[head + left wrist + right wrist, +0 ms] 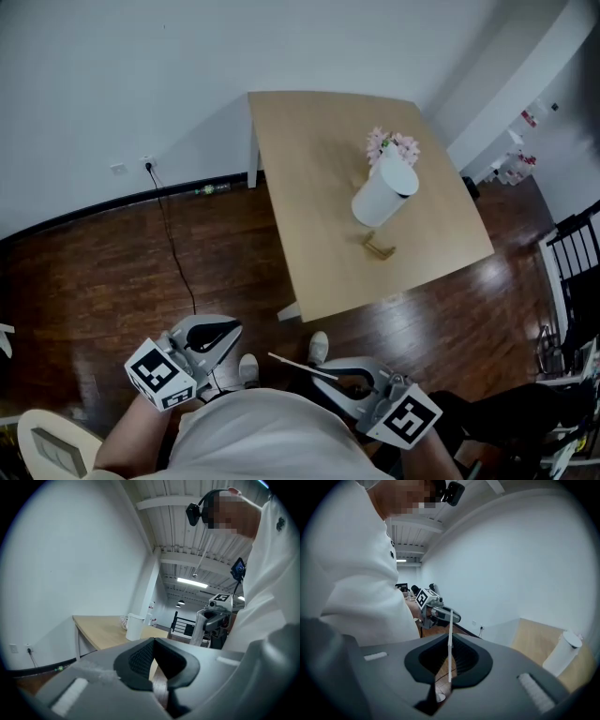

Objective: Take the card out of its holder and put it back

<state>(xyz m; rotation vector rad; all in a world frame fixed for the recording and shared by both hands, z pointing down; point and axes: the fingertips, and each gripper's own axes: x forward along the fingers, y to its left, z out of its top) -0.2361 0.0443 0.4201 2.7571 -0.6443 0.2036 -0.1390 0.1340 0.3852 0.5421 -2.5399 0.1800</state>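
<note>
The white card (292,363) is held edge-on in my right gripper (323,373), which is shut on it, low at the right over the dark wood floor. In the right gripper view the card (450,644) stands as a thin upright strip between the jaws of that gripper (449,667). A small wooden holder (379,247) sits empty on the light wooden table (309,187), far ahead of both grippers. My left gripper (230,330) hangs at the lower left, shut with nothing in it (153,667).
A white vase (382,195) with pink flowers (392,145) stands just behind the holder. A black cable (178,253) runs over the floor from a wall socket (148,163). A black railing (574,262) is at the right, and a framed picture (56,450) at the bottom left.
</note>
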